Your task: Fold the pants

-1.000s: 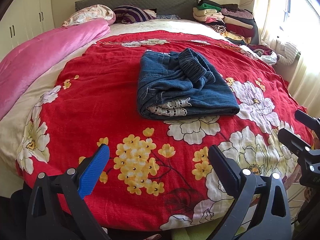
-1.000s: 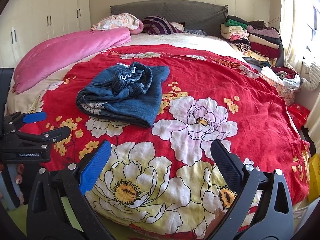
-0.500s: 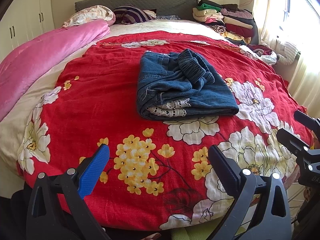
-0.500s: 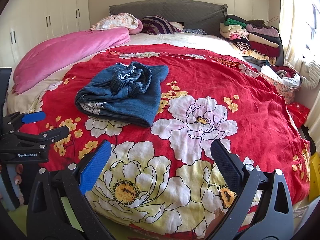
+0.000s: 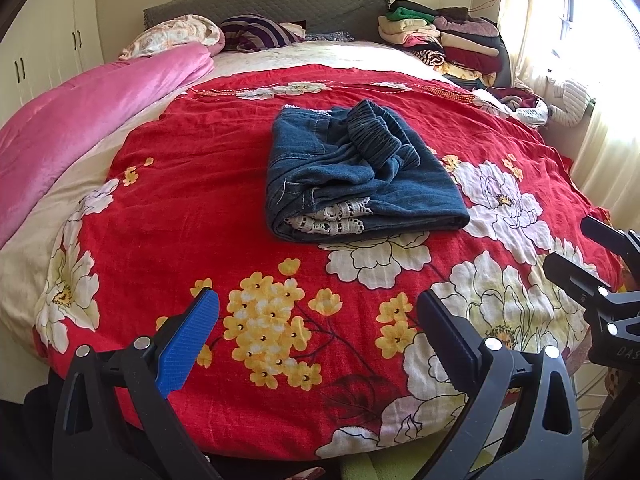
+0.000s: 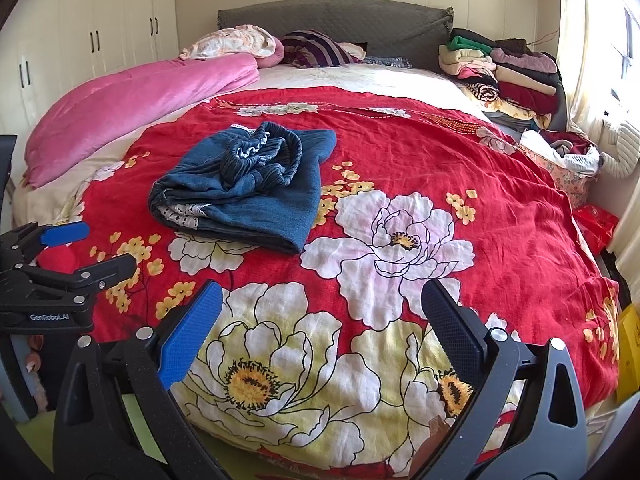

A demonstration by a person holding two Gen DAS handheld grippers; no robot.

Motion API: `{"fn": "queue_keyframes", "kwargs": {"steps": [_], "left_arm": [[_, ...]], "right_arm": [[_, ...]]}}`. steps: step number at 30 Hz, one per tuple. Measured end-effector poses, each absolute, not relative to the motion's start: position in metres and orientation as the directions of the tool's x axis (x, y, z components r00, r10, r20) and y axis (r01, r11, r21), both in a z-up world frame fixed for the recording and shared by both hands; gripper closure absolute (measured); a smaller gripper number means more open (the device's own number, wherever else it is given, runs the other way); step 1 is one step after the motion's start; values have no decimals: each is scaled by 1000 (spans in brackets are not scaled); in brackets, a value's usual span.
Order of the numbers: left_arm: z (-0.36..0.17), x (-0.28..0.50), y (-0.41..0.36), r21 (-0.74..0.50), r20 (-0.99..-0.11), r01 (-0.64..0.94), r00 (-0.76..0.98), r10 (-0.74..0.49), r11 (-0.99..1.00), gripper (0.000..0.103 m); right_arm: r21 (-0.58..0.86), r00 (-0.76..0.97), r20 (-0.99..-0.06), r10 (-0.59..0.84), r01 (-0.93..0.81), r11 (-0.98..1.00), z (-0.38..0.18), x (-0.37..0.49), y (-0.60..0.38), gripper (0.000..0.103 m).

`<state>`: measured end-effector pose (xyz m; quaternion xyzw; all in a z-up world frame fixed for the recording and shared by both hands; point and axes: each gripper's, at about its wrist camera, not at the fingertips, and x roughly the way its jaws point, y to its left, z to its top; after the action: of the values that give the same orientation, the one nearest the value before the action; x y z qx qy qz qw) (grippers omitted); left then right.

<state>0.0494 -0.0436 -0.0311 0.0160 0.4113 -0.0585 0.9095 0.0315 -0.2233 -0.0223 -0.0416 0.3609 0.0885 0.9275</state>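
Observation:
Dark blue denim pants (image 5: 352, 176) with white lace trim lie folded in a compact stack on the red floral bedspread (image 5: 192, 208), waistband bunched on top. They also show in the right wrist view (image 6: 244, 196). My left gripper (image 5: 318, 320) is open and empty, held back at the bed's near edge, well short of the pants. My right gripper (image 6: 322, 312) is open and empty, at the near edge to the right of the pants. Each gripper shows at the side of the other's view: the right one (image 5: 600, 264), the left one (image 6: 76, 252).
A pink quilt (image 5: 80, 120) lies along the bed's left side. Pillows (image 5: 256, 34) rest at the grey headboard. A pile of folded clothes (image 5: 444, 44) sits at the back right, with loose clothes (image 6: 568, 152) by the window. White wardrobes (image 6: 92, 40) stand at left.
Almost nothing: both grippers stay open near the bed's edge with only slight drift, and the folded pants have not moved.

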Motion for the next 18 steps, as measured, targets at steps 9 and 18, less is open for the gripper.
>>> {"fn": "queue_keyframes", "kwargs": {"steps": [9, 18], "left_arm": [[-32, 50, -44, -20, -755, 119, 649, -93, 993, 4], [-32, 50, -43, -33, -757, 133, 644, -112, 991, 4]], "right_arm": [[-15, 723, -678, 132, -193, 981, -22, 32, -223, 9], [-16, 723, -678, 128, -189, 982, -24, 33, -224, 9]]}}
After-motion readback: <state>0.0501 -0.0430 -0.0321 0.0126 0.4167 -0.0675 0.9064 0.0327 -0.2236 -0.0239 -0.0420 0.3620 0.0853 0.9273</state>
